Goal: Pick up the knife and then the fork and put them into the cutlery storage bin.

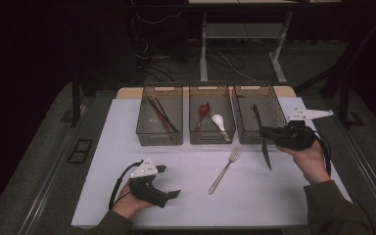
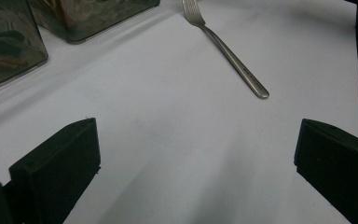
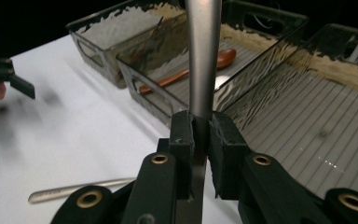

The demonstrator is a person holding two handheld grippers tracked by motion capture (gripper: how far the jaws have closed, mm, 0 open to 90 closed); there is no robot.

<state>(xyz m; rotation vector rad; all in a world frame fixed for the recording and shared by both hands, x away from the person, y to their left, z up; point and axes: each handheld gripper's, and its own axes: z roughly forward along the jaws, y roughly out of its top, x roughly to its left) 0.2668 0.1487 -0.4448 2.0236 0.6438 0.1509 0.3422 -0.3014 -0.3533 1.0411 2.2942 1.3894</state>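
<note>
My right gripper (image 1: 264,132) is shut on a metal knife (image 1: 266,156) and holds it above the front edge of the right-hand clear bin (image 1: 275,104). The knife's dark end points toward me and its other end reaches over the bin. In the right gripper view the jaws (image 3: 201,126) clamp the knife (image 3: 204,60) upright. A silver fork (image 1: 225,170) lies on the white mat between both hands. My left gripper (image 1: 169,181) rests low at the front left, open and holding nothing. In the left gripper view its jaws (image 2: 196,135) stand wide apart, with the fork (image 2: 228,51) ahead.
Three clear bins stand in a row at the back of the white mat (image 1: 127,186). The left bin (image 1: 159,142) holds chopsticks (image 1: 162,117). The middle bin (image 1: 212,140) holds a red spoon (image 1: 202,113) and a white spoon (image 1: 220,121). Dark floor surrounds the table.
</note>
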